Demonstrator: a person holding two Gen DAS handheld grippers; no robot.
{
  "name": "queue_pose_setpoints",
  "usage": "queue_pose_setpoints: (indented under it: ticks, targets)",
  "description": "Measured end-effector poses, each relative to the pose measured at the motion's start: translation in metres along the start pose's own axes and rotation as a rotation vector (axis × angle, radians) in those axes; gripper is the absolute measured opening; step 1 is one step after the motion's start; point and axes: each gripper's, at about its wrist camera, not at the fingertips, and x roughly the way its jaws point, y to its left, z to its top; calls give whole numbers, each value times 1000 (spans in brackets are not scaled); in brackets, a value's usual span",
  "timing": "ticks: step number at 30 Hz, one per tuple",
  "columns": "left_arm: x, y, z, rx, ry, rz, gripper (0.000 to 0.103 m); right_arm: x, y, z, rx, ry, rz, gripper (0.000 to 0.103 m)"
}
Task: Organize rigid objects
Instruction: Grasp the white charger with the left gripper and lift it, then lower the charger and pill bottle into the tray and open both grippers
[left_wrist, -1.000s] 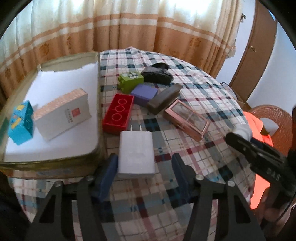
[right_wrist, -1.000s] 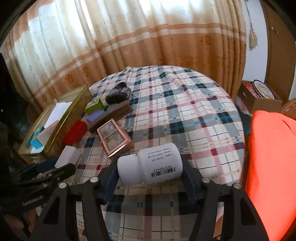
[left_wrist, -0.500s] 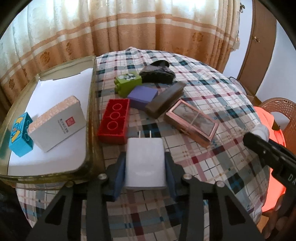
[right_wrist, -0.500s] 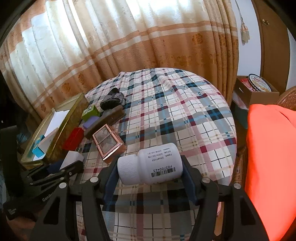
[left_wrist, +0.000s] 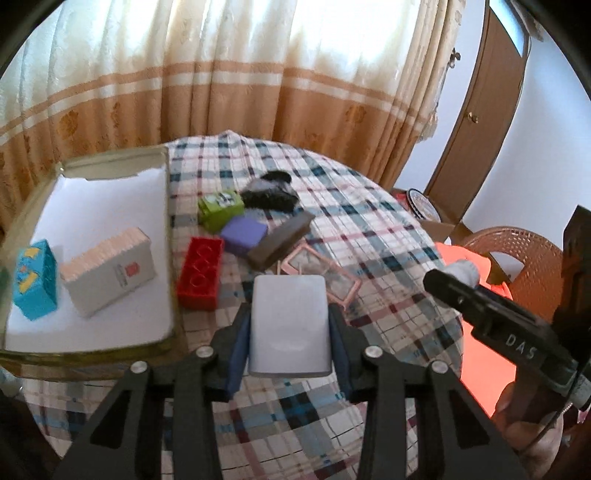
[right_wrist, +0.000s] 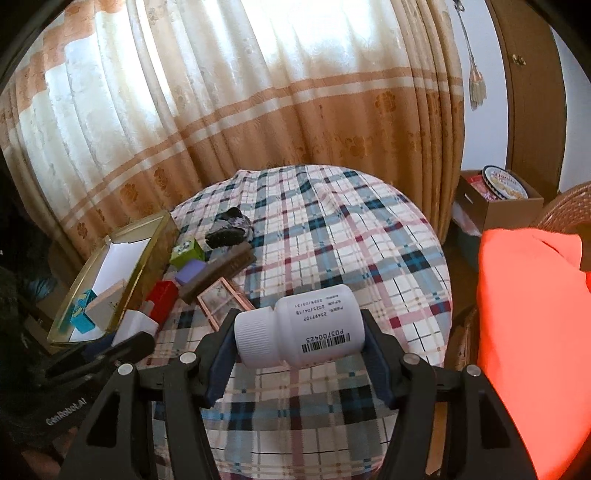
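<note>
**Above the table: both grippers loaded**

Over the plaid table (left_wrist: 369, 206), left gripper (left_wrist: 289, 325) pinches the charger (left_wrist: 289, 325), angled downward. Right gripper (right_wrist: 300, 332) clamps the bottle (right_wrist: 306, 328) sideways. Tray (left_wrist: 168, 221) and red brick (left_wrist: 200, 273) lie ahead.

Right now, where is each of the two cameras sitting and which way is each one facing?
Left wrist: on the left gripper, angled down across the plaid table toward the tray; its jaws clamp a white charger.
Right wrist: on the right gripper, facing the curtain; its jaws clamp a white bottle.
Shared: table, tray, red block, each other's gripper.
</note>
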Motion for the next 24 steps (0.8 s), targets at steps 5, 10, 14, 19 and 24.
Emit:
queue_pose_setpoints:
  ticks: [5, 10, 14, 19, 24]
  targets:
    - [-19, 13, 7, 0, -43, 37, 39, -6, 17, 6, -28, -16, 6, 64]
    - [-33, 36, 14, -18, -77, 105, 39, -11, 42, 13, -73, -37, 27, 64]
    - [-41, 59, 19, -53, -95, 160, 39, -12, 65, 21, -112, -56, 55, 64]
    - [-48, 83, 23, -91, -111, 219, 39, -14, 96, 32, -154, -86, 100, 64]
    - [-53, 105, 26, -138, -130, 252, 39, -11, 125, 40, -197, -102, 138, 64]
